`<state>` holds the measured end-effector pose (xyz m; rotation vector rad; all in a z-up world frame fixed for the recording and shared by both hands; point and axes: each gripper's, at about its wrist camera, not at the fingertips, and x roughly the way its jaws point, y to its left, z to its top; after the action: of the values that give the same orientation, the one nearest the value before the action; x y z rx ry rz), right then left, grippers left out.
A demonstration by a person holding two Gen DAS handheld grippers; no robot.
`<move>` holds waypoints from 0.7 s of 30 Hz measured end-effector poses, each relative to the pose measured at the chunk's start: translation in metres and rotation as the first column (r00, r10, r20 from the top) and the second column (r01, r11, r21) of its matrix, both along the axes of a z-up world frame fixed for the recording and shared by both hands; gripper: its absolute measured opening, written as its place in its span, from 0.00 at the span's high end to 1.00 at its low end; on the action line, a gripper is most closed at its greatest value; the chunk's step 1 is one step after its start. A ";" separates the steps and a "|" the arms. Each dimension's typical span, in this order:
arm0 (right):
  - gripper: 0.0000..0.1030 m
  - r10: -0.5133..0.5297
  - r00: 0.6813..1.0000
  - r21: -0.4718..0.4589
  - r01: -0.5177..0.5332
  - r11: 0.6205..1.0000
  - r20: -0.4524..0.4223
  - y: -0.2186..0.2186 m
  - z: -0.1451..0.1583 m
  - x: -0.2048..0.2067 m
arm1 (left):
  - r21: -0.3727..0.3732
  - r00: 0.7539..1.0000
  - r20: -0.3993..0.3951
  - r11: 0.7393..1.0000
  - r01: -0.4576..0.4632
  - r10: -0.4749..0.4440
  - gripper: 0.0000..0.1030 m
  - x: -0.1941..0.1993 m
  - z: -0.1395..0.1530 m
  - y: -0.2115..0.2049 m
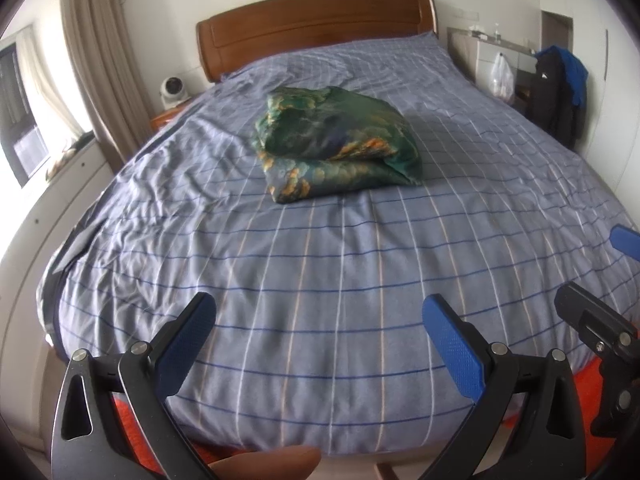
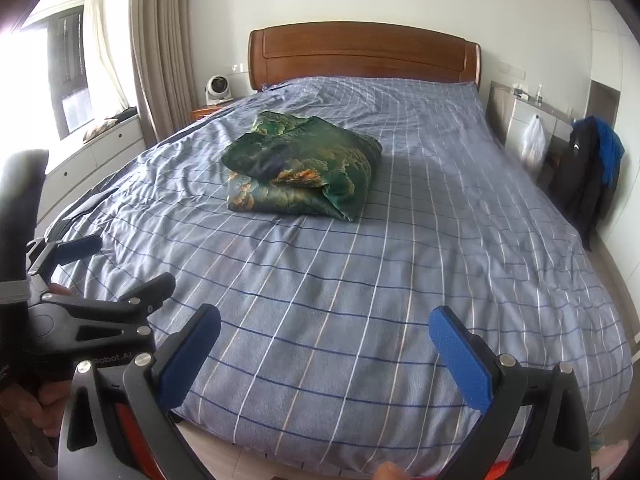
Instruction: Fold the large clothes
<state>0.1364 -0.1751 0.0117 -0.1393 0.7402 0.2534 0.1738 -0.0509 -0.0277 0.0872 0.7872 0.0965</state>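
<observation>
A green garment with orange and blue patterning [image 1: 336,144] [image 2: 302,168] lies in a folded, bunched pile in the middle of the bed [image 1: 320,280] [image 2: 400,280]. My left gripper [image 1: 318,316] is held at the foot of the bed, well short of the garment, open with nothing between its blue pads. My right gripper [image 2: 324,328] hangs open and empty beside it, also at the foot. The left gripper [image 2: 116,264] appears at the left of the right wrist view, and the right gripper [image 1: 592,272] at the right edge of the left wrist view.
The bed has a blue checked cover and a wooden headboard [image 1: 316,24] [image 2: 360,54]. A white fan [image 2: 218,90] sits on a nightstand at left, near curtains. A chair with dark and blue clothes [image 2: 596,160] stands at right beside a cabinet with a hanging plastic bag [image 2: 534,142].
</observation>
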 end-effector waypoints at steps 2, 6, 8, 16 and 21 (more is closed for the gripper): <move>0.00 0.007 1.000 -0.005 -0.007 1.000 -0.011 0.001 -0.002 0.003 | -0.005 1.000 -0.001 1.000 -0.004 0.004 0.00 0.000 -0.001 0.003; 0.00 -0.002 1.000 -0.012 0.001 1.000 -0.010 0.002 -0.003 0.005 | -0.018 1.000 -0.001 1.000 -0.017 0.017 0.00 0.000 -0.002 0.008; 0.00 0.000 1.000 -0.011 0.000 1.000 -0.006 0.003 -0.001 0.005 | -0.015 1.000 0.001 1.000 -0.023 0.023 0.00 0.000 -0.002 0.009; 0.00 0.013 1.000 -0.029 -0.012 0.999 0.007 0.011 0.000 0.009 | -0.012 0.999 0.003 0.999 -0.042 0.042 0.00 -0.001 -0.001 0.011; 0.00 0.012 1.000 -0.044 -0.012 0.999 -0.003 0.013 -0.007 0.010 | -0.008 0.999 0.013 0.999 -0.045 0.045 0.00 -0.002 0.001 0.010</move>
<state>0.1467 -0.1617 0.0049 -0.1855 0.7480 0.2492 0.1718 -0.0411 -0.0265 0.0614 0.7768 0.1363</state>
